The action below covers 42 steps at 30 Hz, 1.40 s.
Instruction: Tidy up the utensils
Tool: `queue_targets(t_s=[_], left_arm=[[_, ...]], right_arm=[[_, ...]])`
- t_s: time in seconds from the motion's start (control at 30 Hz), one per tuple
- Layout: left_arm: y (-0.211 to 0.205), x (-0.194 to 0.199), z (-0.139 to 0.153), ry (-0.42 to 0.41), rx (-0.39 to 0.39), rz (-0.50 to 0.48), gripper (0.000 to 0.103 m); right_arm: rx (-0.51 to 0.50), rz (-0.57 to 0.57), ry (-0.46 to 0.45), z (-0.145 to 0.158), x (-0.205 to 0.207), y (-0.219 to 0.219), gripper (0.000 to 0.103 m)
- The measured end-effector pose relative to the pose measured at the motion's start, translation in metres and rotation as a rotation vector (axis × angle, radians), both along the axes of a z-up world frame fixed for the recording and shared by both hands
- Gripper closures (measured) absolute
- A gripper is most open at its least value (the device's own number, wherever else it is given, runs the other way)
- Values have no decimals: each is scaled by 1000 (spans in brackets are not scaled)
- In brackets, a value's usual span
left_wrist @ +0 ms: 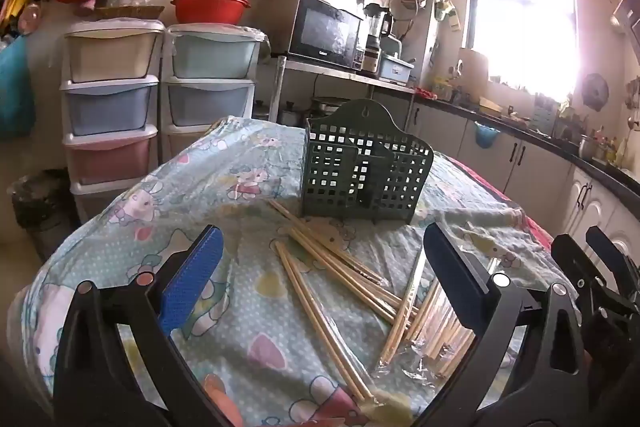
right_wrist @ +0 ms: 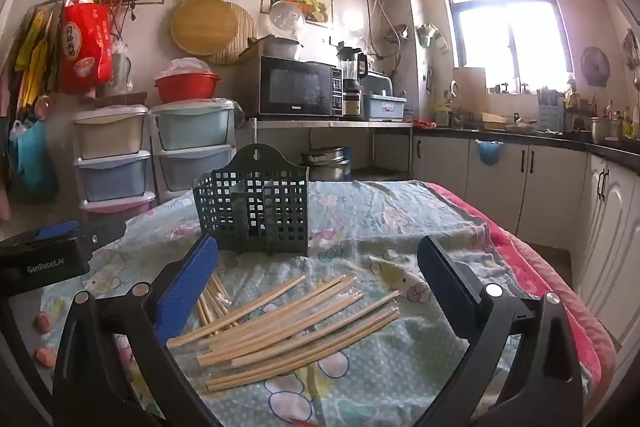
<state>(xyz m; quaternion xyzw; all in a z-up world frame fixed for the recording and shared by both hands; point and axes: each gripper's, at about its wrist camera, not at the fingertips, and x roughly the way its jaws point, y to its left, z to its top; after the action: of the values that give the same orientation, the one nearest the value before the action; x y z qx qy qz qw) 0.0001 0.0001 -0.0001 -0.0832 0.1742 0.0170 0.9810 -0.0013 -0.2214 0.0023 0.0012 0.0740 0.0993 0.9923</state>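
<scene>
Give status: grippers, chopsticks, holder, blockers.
Left gripper and right gripper open, empty. Chopsticks loose on the tablecloth, some in clear wrap. Green holder upright behind them, looks empty. Nothing blocking.

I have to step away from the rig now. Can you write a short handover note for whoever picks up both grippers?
Left gripper: open, holding nothing, above the chopsticks.
Right gripper: open, holding nothing, above the same pile.
Chopsticks: loose, scattered on the patterned tablecloth, some on clear plastic wrap.
Green utensil holder: upright behind the pile; no chopsticks visible in it.
Done: nothing sorted yet.
Left: pick up the chopsticks and stand them in the holder.
</scene>
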Motion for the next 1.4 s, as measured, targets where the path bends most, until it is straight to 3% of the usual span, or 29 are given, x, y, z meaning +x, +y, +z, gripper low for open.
queue_targets(t_s=[1.4], left_arm=[[-7,-6,11,-31,12,-8,10]], right_arm=[[3,17,5,4,-4,2,6]])
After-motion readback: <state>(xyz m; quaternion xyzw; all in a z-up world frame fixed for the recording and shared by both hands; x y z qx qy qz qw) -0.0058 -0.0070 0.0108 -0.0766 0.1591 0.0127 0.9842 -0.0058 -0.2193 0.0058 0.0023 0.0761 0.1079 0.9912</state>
